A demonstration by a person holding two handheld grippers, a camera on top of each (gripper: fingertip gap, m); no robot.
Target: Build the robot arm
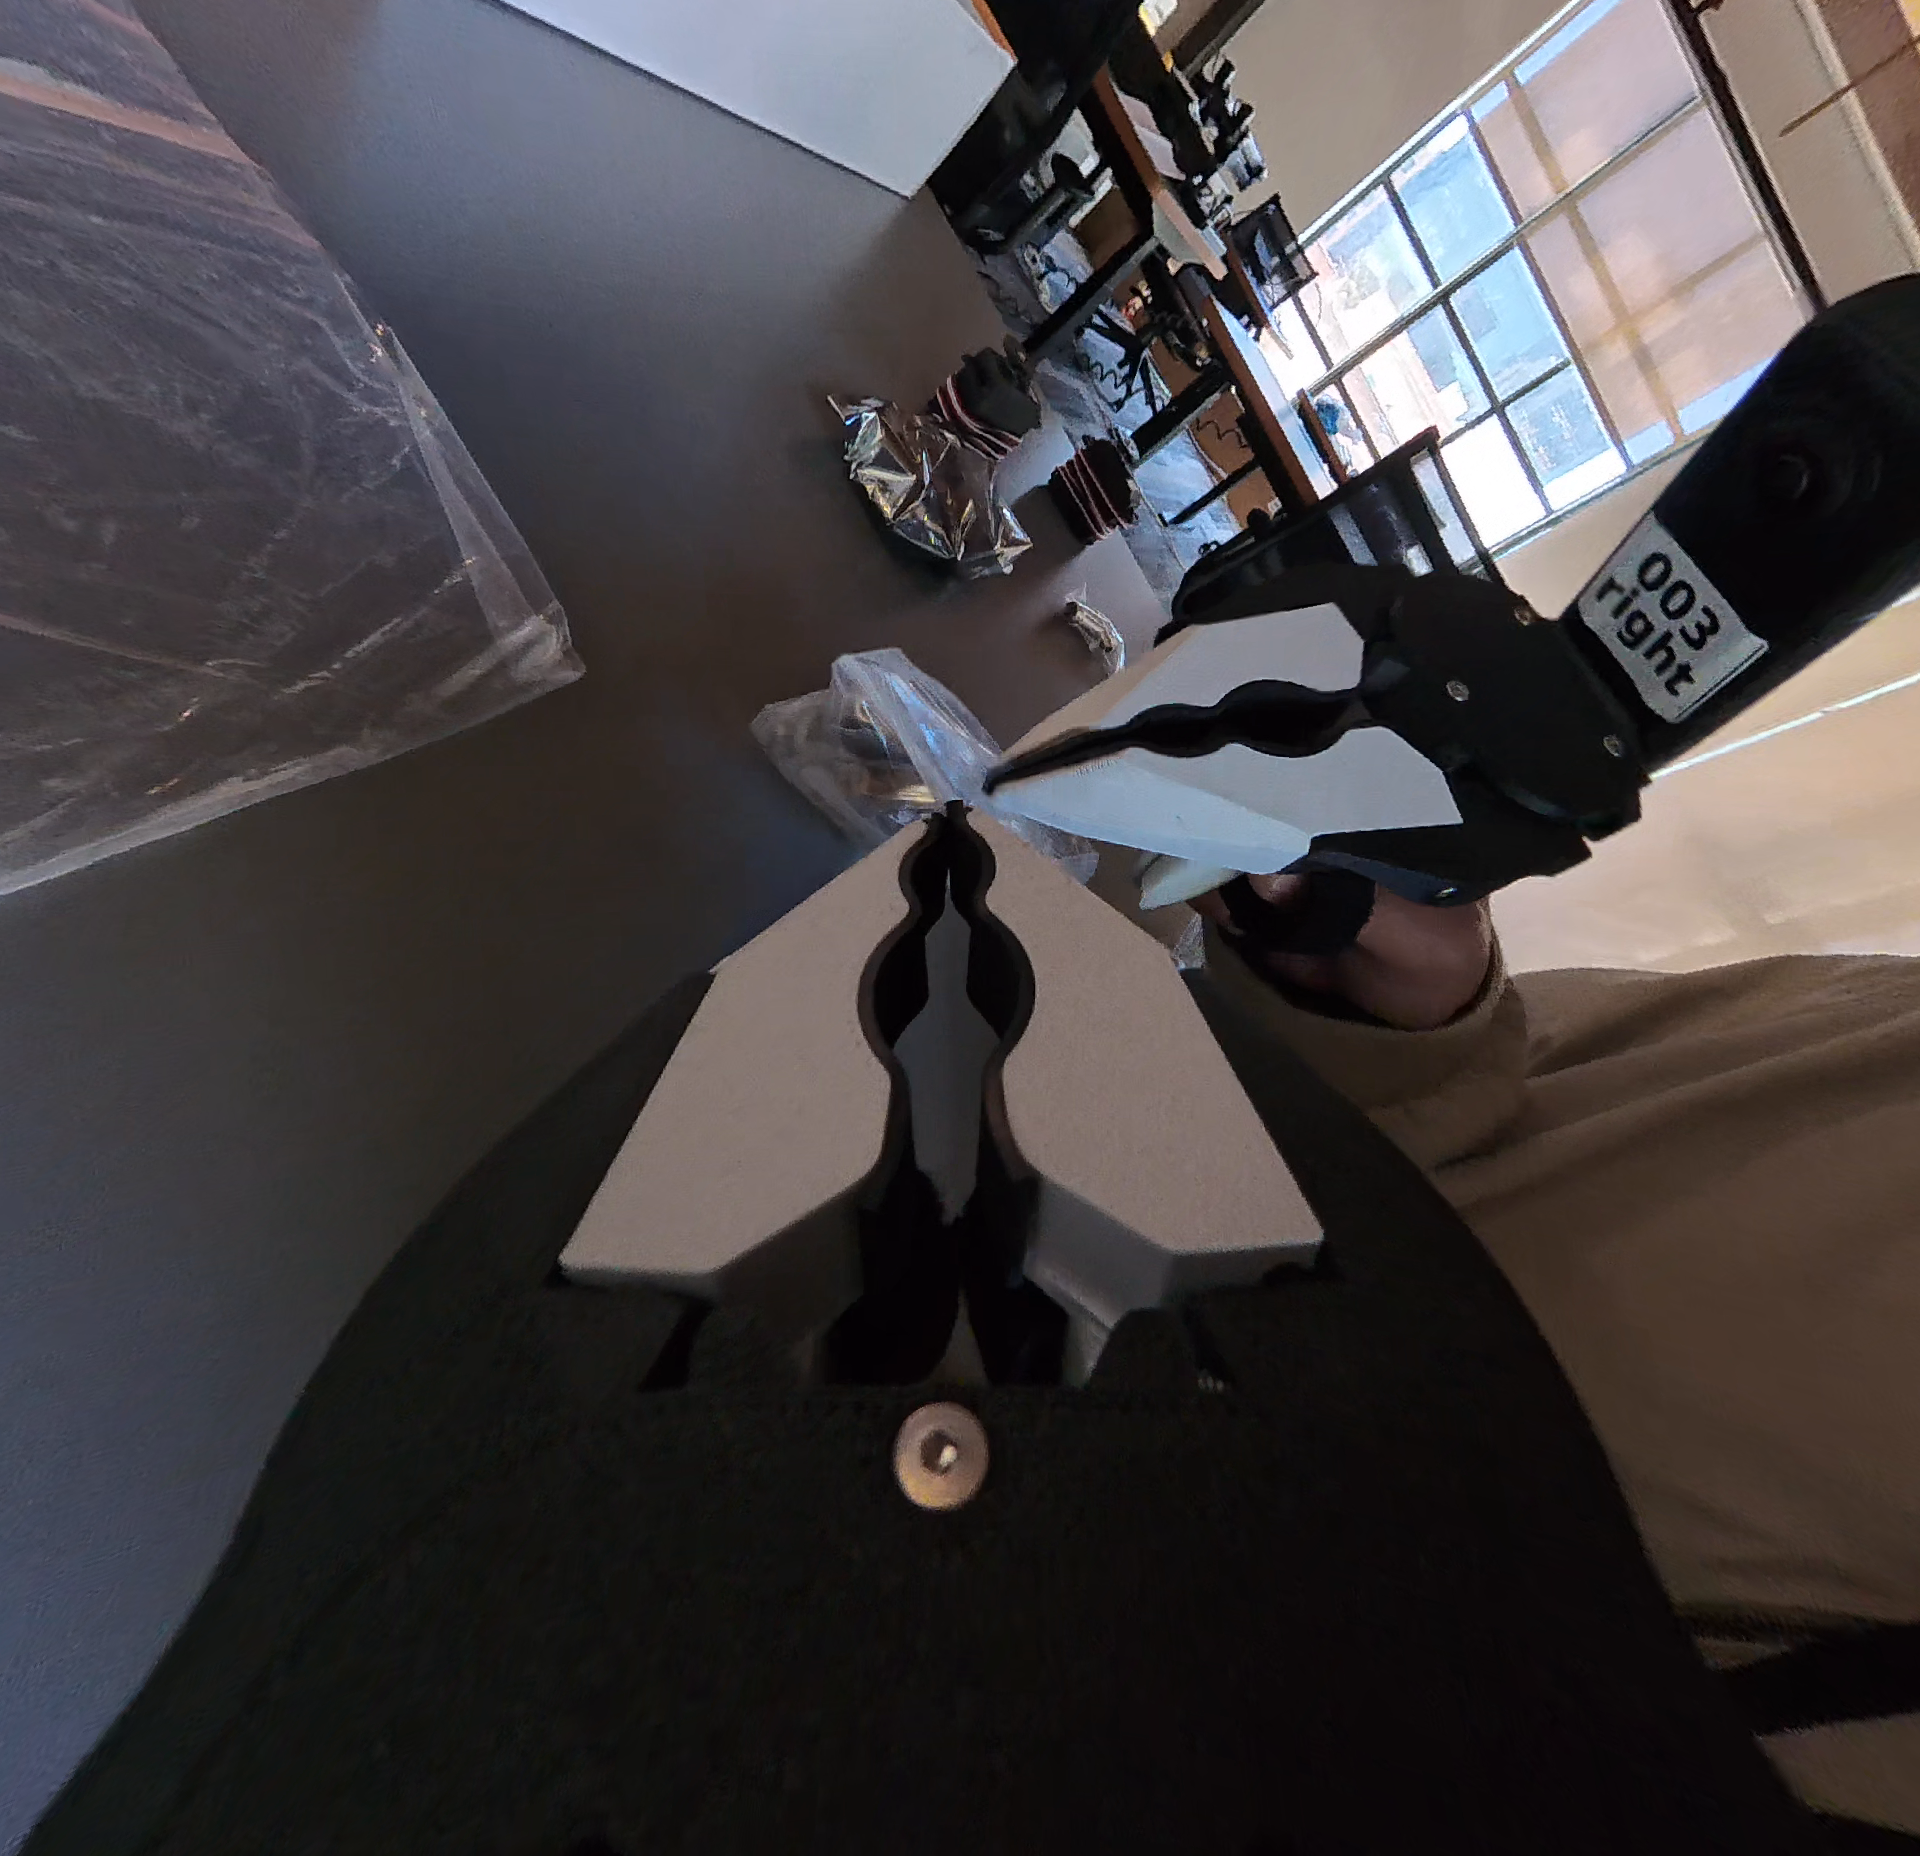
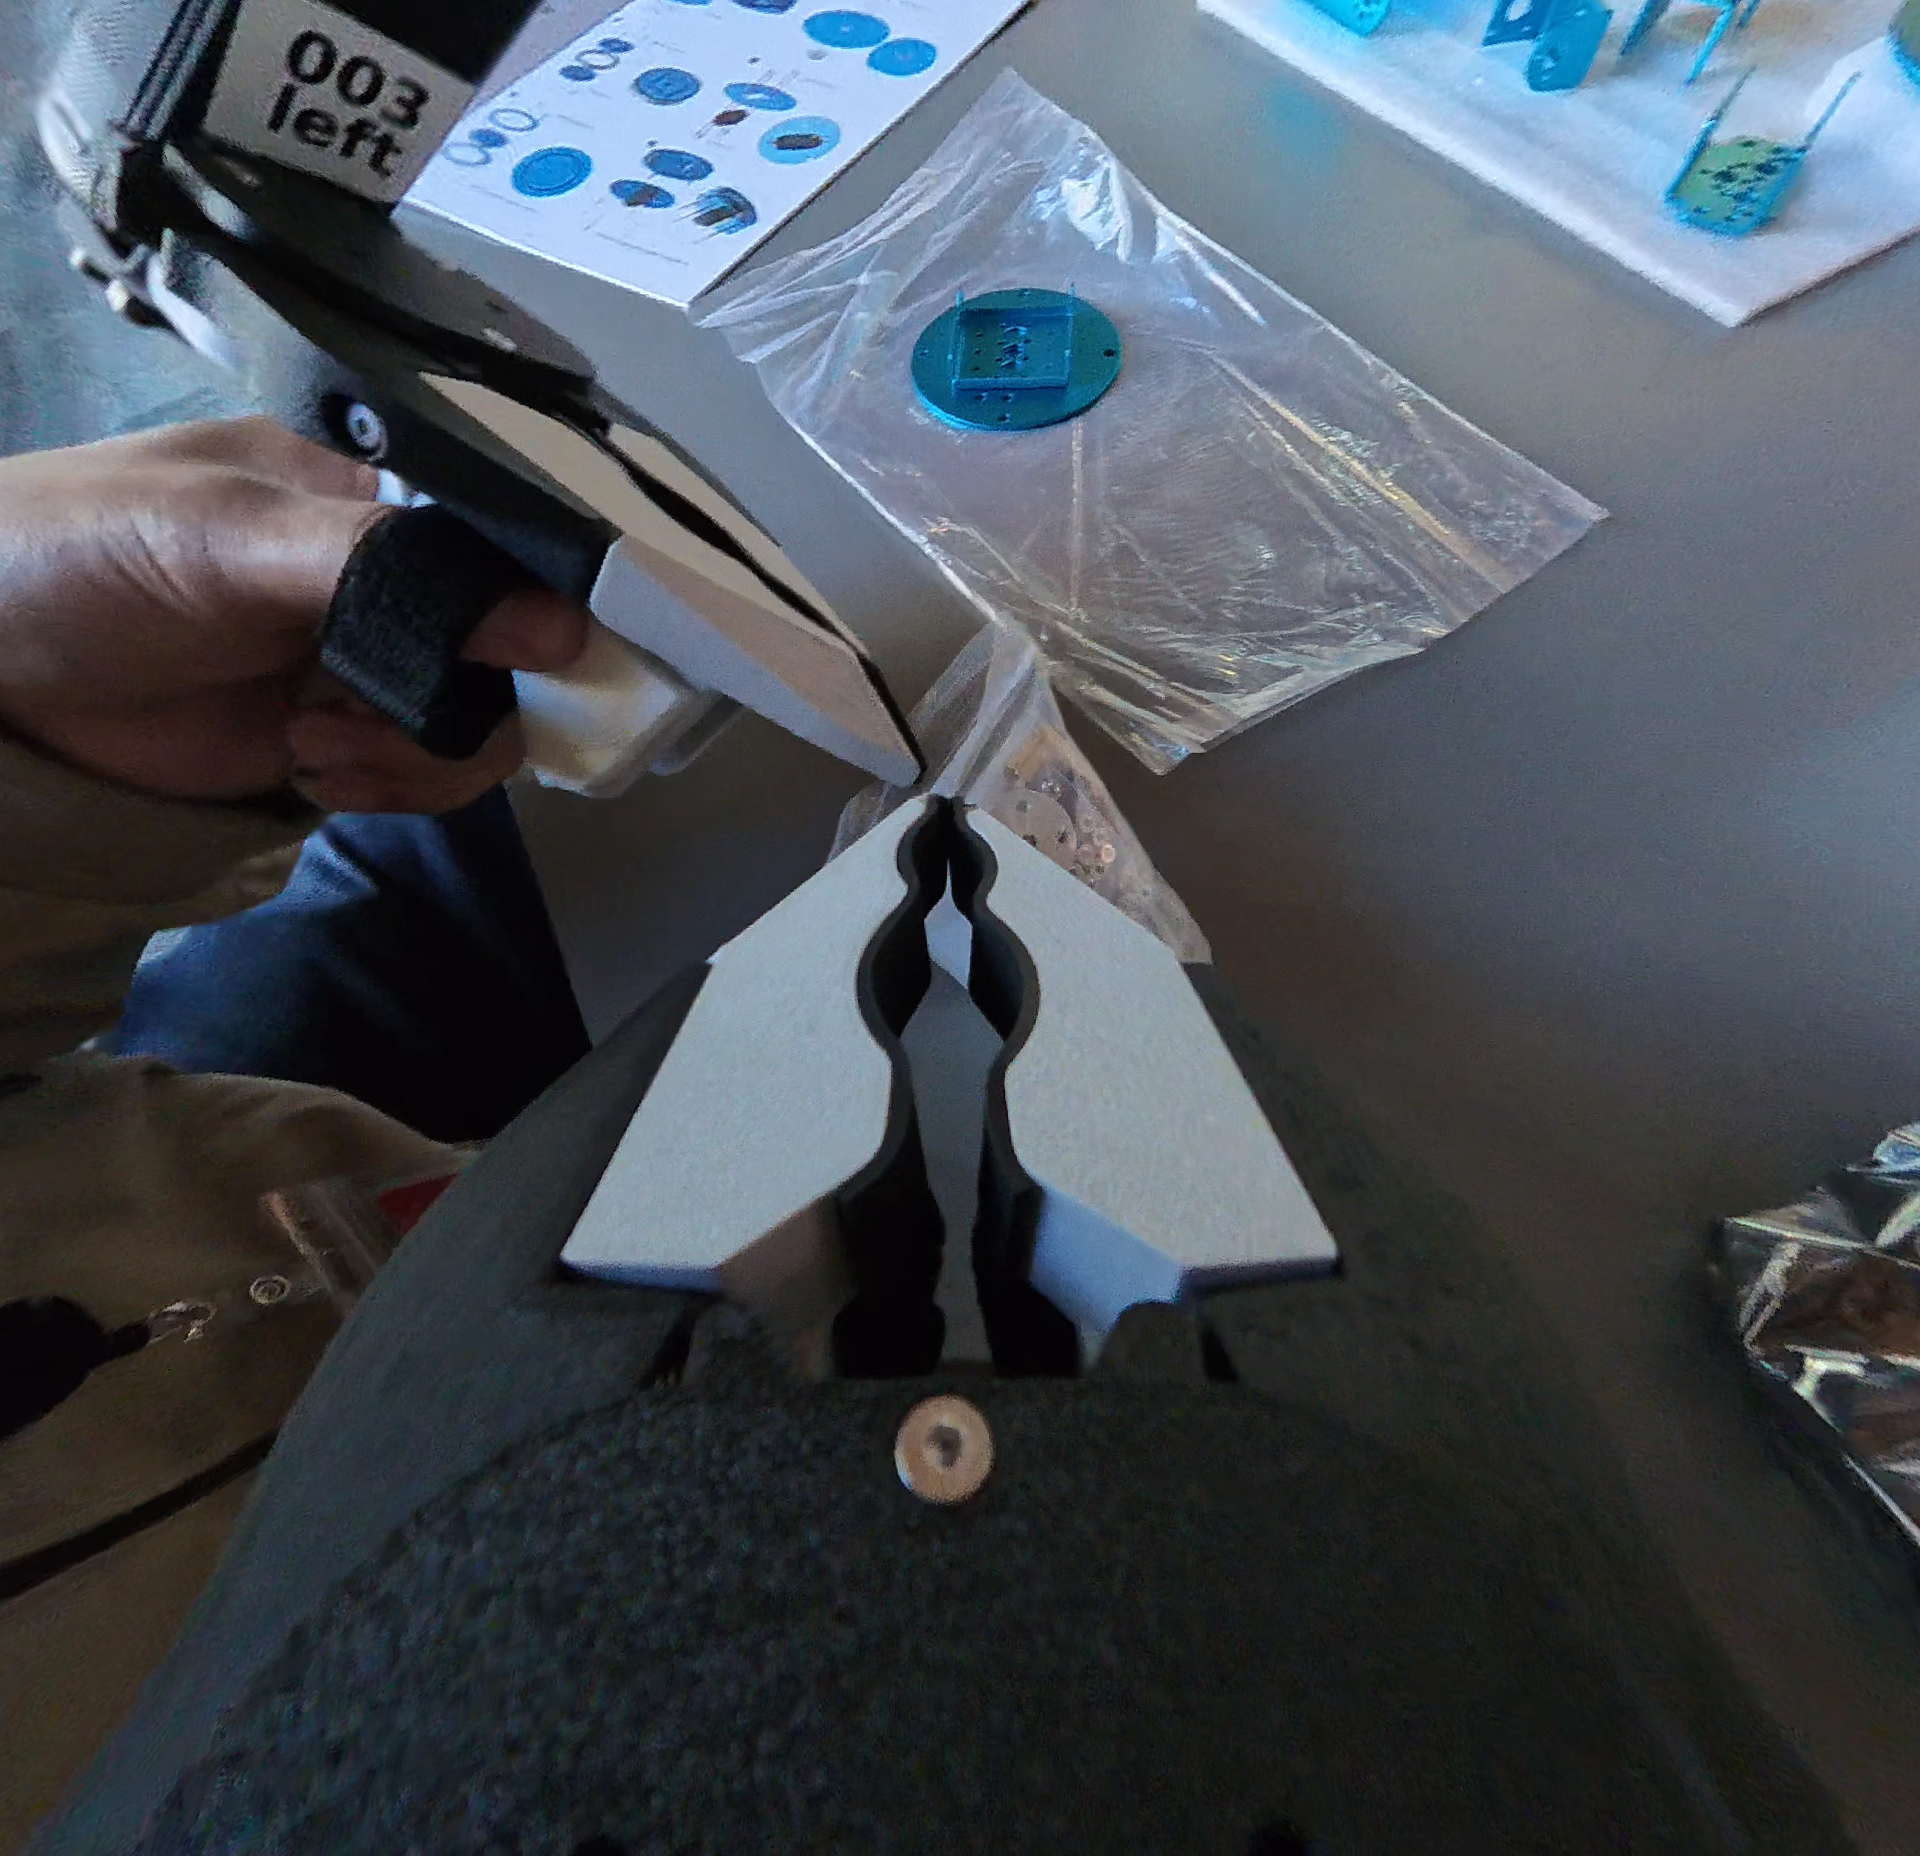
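centre frame: left gripper and right gripper are each clenched on the top edge of a small clear bag of metal hardware, held between them above the grey table. upper centre lies a larger clear bag holding a blue round plate.

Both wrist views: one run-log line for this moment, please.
left gripper: shut on small clear bag | right gripper: shut on same bag | blue disc: on larger bag

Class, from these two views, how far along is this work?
Done: blue brackets lie on the white foam sheet. In hand: left gripper and right gripper both pinch the small clear bag. Left: its metal bits are inside; a blue disc lies at the large clear bag.
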